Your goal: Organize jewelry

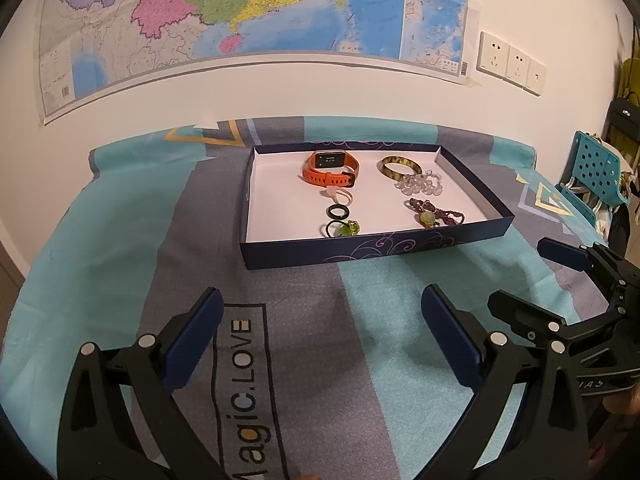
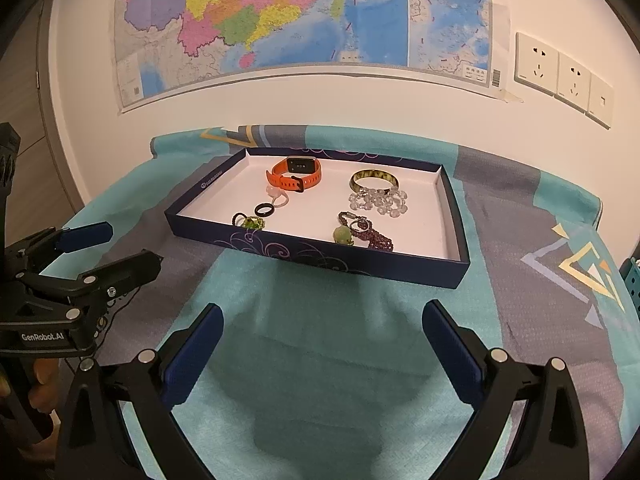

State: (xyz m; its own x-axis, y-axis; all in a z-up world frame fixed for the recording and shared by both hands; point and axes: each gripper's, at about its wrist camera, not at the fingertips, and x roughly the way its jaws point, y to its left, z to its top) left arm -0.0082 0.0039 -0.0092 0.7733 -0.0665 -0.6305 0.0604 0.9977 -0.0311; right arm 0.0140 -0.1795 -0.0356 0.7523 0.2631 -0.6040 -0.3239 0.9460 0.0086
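A shallow dark blue box [image 1: 360, 248] [image 2: 320, 258] with a white floor sits on the table. In it lie an orange smartwatch [image 1: 330, 170] [image 2: 296, 174], a mottled yellow-brown bangle [image 1: 400, 168] [image 2: 374, 179], a clear bead bracelet [image 1: 420, 184] [image 2: 378, 200], a dark red bead string with a green stone [image 1: 432, 214] [image 2: 360, 234], a black ring [image 1: 339, 212] [image 2: 265, 210] and a green charm on a black loop [image 1: 344, 230] [image 2: 250, 222]. My left gripper [image 1: 322, 320] and my right gripper [image 2: 322, 328] are both open and empty, in front of the box.
A teal and grey cloth [image 1: 360, 360] [image 2: 340, 340] covers the table. A map [image 1: 260, 12] and wall sockets [image 2: 560, 76] are on the wall behind. A teal chair [image 1: 596, 176] stands at the right. Each gripper shows in the other's view [image 1: 592, 304] [image 2: 60, 276].
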